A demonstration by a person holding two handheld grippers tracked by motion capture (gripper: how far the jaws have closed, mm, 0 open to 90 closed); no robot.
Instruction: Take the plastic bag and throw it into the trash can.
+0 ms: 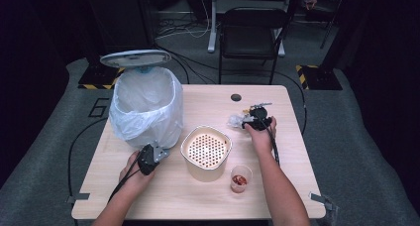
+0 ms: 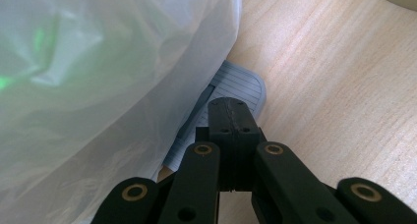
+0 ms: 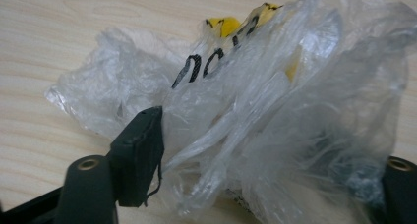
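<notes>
Grippers: two, one per hand.
Left gripper [image 2: 231, 123]: jaws pressed together, tips on the bin's grey pedal [image 2: 236, 84], near left.
Right gripper [image 3: 275, 155]: jaws around one crumpled plastic wrapper [image 3: 275, 101], far right on the worktop [image 1: 198, 196]; whether they pinch it, can't tell.
Containers: one lined bin [image 1: 146, 104], one cream basket [image 1: 206, 151], one cup [image 1: 241, 178].

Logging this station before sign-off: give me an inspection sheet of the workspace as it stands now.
Surface: light wooden table, with a dark round hole near its far edge.
Job's things: crumpled clear plastic wrapper; pedal bin, lid up, white liner.
Clutter: cream perforated basket; small cup with red contents.
Grippers: left gripper shut, tips on the bin's pedal; right gripper has the wrapper between its fingers.
Cables: one trailing from each gripper; more on the floor.
Surroundings: black chair, grey carpet.
</notes>
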